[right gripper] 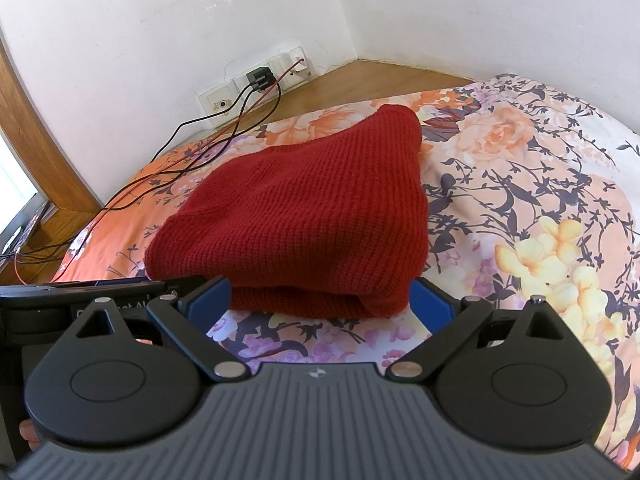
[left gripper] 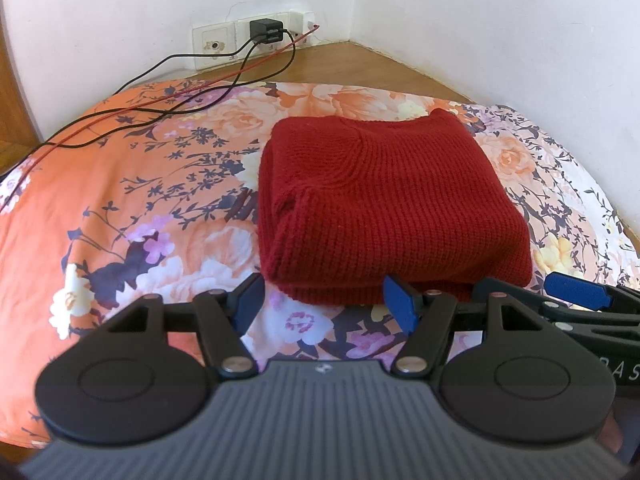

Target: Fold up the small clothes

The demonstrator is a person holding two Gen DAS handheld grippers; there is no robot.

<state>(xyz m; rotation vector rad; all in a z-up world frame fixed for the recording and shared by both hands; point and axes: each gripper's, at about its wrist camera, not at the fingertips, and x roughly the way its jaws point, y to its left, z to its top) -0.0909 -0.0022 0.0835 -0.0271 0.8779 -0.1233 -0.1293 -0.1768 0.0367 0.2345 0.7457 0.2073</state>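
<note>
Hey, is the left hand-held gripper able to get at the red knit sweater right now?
Probably yes. The left hand-held gripper is open right at the near edge of the folded red knit sweater, with only floral bedding between; the cables lie well off.

A home bedroom corner, by every sign. Bed under a floral orange, white and purple cotton sheet, pushed against plain white plaster walls. Behind the bed, a wooden ledge and a row of white wall sockets holding a black plug adapter. Black and red thin cables trailing from there across the bed.
</note>
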